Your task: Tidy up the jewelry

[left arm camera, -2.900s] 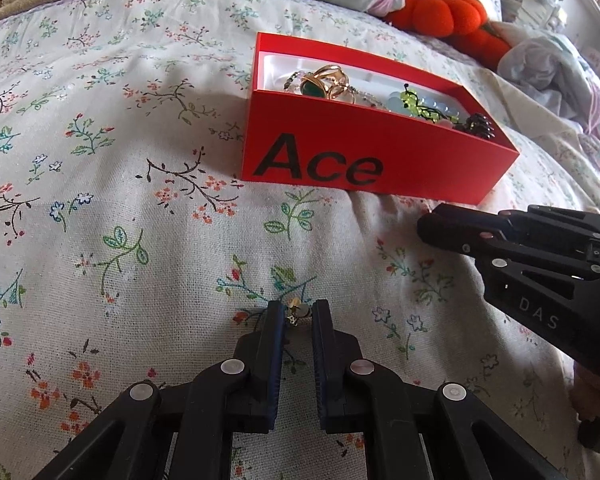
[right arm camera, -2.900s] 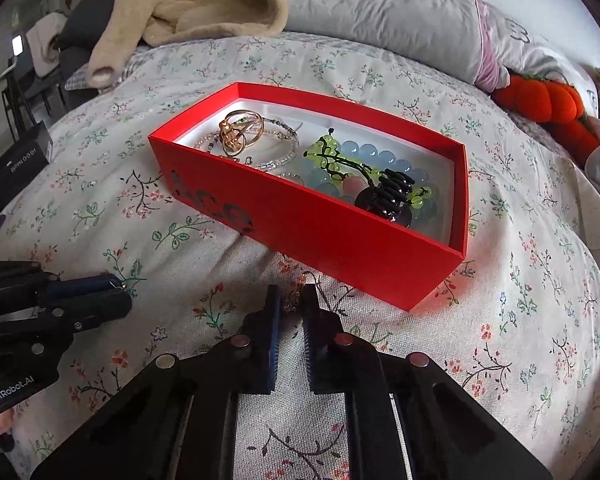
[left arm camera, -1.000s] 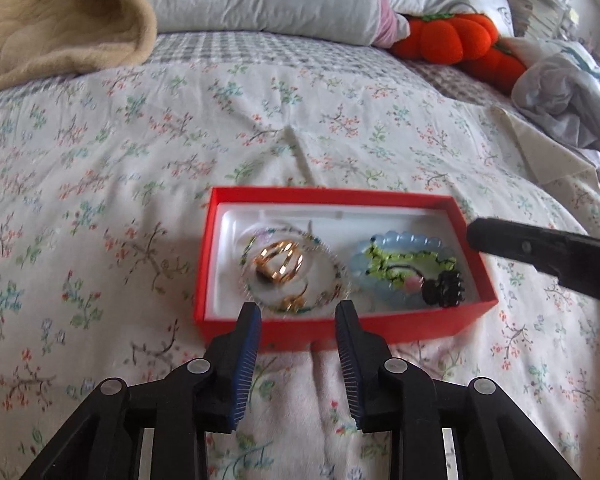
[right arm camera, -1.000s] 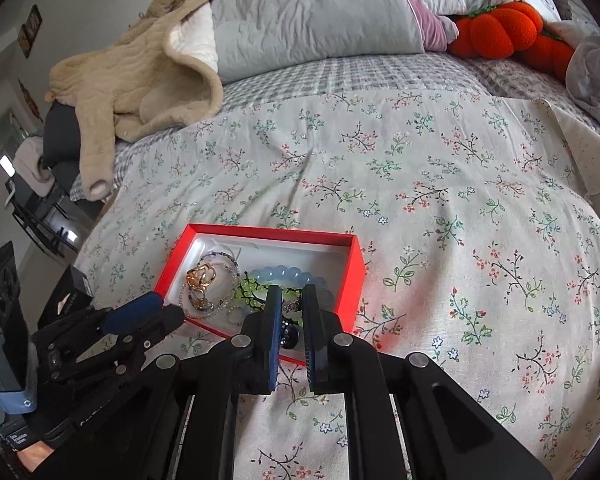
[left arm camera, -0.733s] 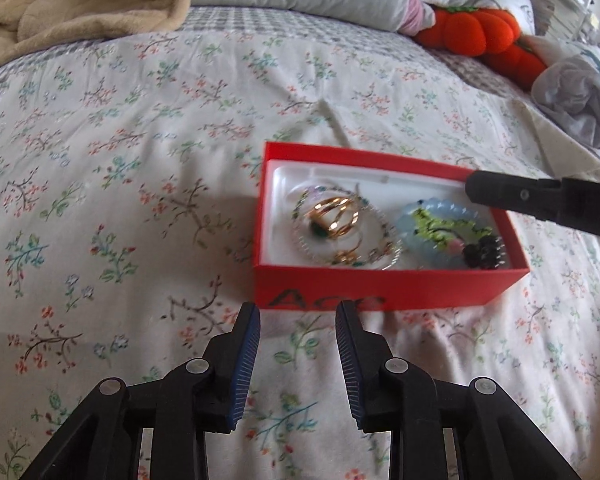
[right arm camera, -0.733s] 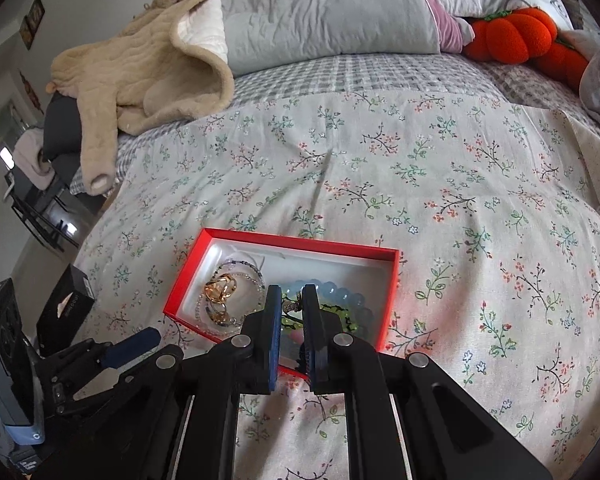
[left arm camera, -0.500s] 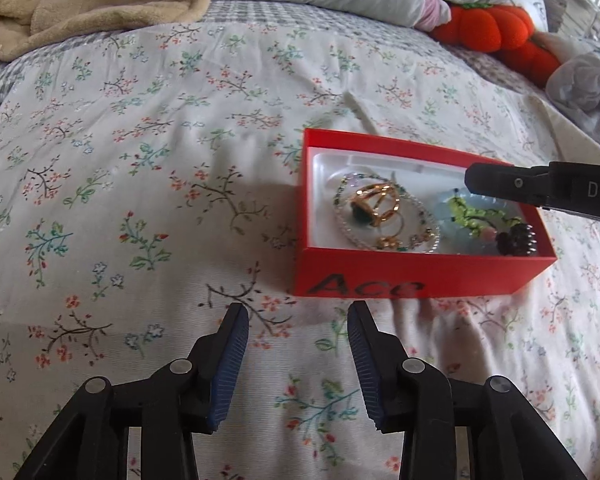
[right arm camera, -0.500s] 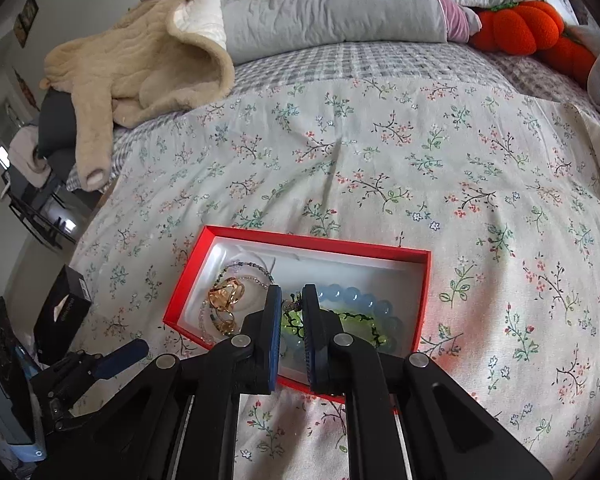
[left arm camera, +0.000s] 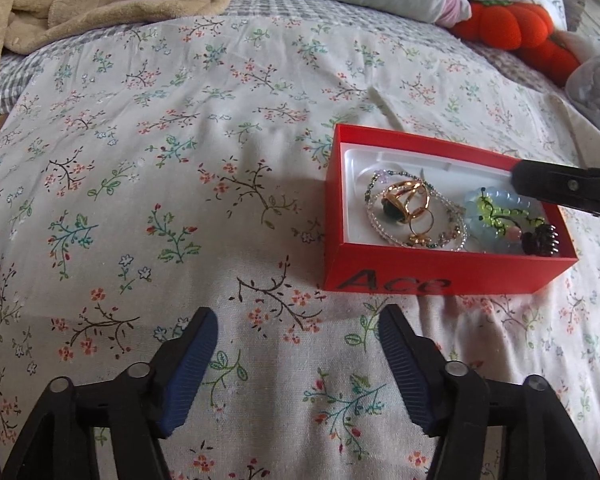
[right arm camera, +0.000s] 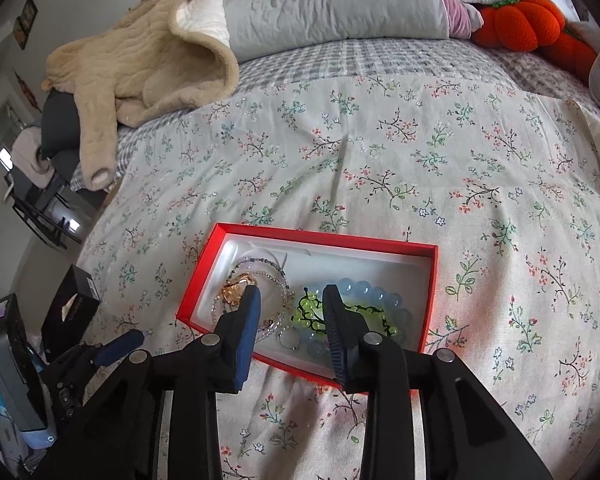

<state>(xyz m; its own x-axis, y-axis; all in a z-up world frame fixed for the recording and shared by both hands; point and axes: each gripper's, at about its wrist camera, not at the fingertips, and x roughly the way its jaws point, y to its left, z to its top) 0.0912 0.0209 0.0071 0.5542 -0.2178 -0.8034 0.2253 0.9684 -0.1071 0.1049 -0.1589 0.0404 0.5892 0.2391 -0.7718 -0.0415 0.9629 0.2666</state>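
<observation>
A red "Ace" box (left arm camera: 440, 280) lies on the floral bedspread, right of centre in the left wrist view. It holds gold rings (left arm camera: 404, 204), a beaded necklace (left arm camera: 452, 236), a blue and green bead bracelet (left arm camera: 500, 216) and a black hair claw (left arm camera: 540, 240). My left gripper (left arm camera: 296, 328) is open and empty above the cloth, left of and before the box. My right gripper (right arm camera: 290, 300) is open and empty, hovering above the box (right arm camera: 428, 300); a small silver ring (right arm camera: 290, 342) lies in the box below it. Its finger (left arm camera: 564, 190) shows over the box's right end.
A beige fleece garment (right arm camera: 140, 60) and grey pillow (right arm camera: 332, 0) lie at the head of the bed. Orange pumpkin plush toys (left arm camera: 512, 28) sit at the far right. Black boxes (right arm camera: 72, 308) stand beside the bed at the left.
Both grippers have opened wide; the right one was shut before. The left gripper has moved left, so the box now sits further right. The right gripper has come closer over the box.
</observation>
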